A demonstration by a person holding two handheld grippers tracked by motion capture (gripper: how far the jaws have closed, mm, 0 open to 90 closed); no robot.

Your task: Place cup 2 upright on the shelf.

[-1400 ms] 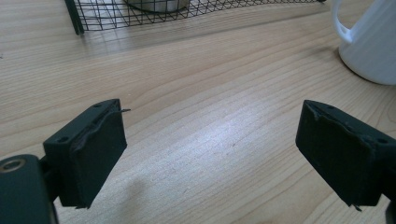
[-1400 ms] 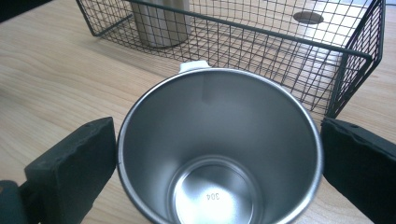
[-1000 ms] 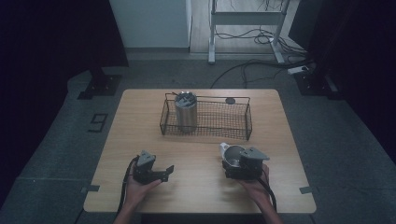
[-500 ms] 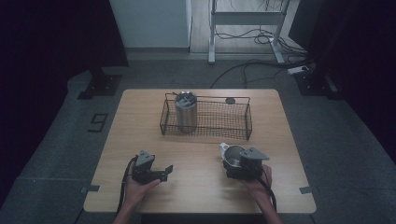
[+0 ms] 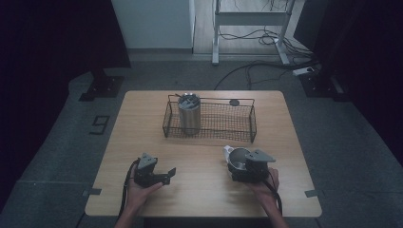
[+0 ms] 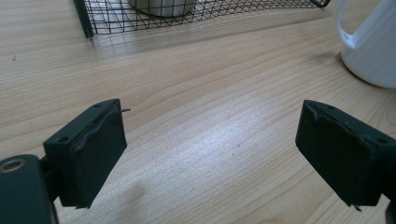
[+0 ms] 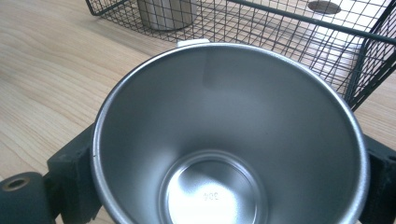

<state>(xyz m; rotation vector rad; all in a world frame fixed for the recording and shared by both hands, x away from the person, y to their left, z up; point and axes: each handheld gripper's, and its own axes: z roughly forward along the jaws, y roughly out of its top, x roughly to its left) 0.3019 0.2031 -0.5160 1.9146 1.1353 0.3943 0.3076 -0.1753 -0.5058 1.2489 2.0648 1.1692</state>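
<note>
The right gripper (image 5: 239,167) has just closed its blocky black jaws on a white-walled mug (image 7: 229,135) with a smooth brushed-steel inside, standing on the pale wood-grain table (image 5: 199,190) before a black wire-mesh basket (image 5: 223,126). In the basket stands a ribbed metal tumbler (image 5: 189,114). The left gripper (image 5: 166,175) rests with jaws wide apart, nothing between them.

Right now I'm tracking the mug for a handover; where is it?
In the high view the mug stands on the table's right front, between the right tool's jaws, just in front of the wire basket.
</note>
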